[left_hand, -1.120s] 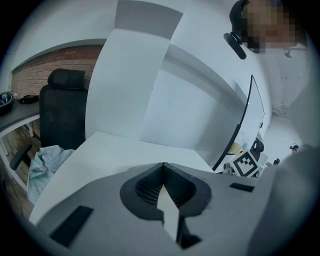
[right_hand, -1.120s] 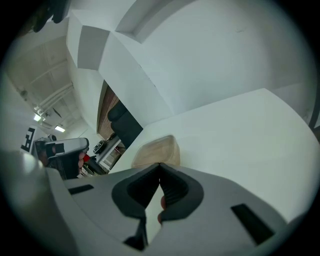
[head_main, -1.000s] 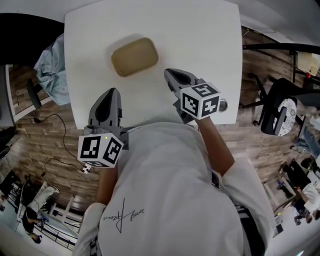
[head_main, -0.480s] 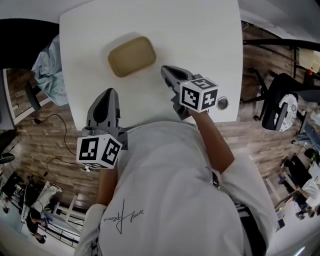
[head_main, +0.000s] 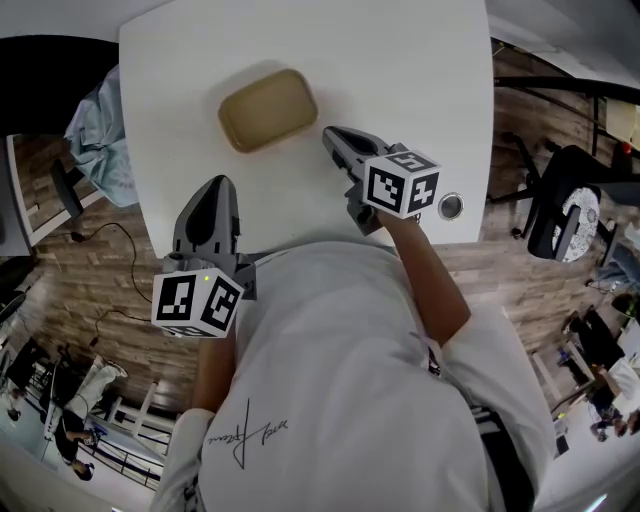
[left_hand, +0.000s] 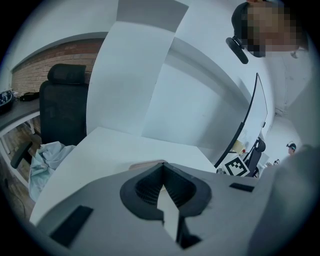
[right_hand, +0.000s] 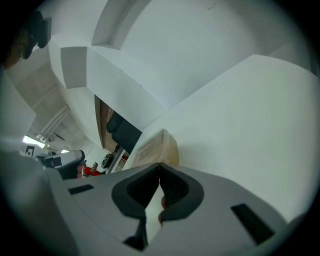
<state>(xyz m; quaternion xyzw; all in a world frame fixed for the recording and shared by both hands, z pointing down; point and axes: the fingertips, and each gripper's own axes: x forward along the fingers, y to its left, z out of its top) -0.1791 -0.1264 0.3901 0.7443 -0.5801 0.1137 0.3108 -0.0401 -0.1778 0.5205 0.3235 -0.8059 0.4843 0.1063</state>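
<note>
Tan container (head_main: 268, 109) w/ rounded corners lies flat on the white table (head_main: 410, 60), left of centre, approx. midway btw near & far edges. Its long axis runs roughly along the near edge, right end swung a little toward the far edge.

The right gripper (head_main: 330, 133) is the nearer one. Its tips are just beside the container's near-right corner, not touching, so the container lies ahead & to its left. Jaws pressed together, nothing btw them. The left gripper (head_main: 218, 185) hangs over the near edge, close to the near-left corner. The container is beyond it & slightly right, w/ bare table btw. Its jaws are also closed tip to tip, empty.

Head view gives the whole outline & both gaps. In the right gripper view the container (right_hand: 155, 147) sits right above the closed jaw tips, seen end-on w/ a pale side wall. Prob. a lid on top, but too blurred to be sure. The left gripper view shows only a thin sliver of the container (left_hand: 147, 164) over the jaws, plus a black office chair (left_hand: 64, 107) & pale cloth (left_hand: 47, 155) past the left edge. A small round metal fitting (head_main: 451, 207) by the near-right corner shows from the head only.
</note>
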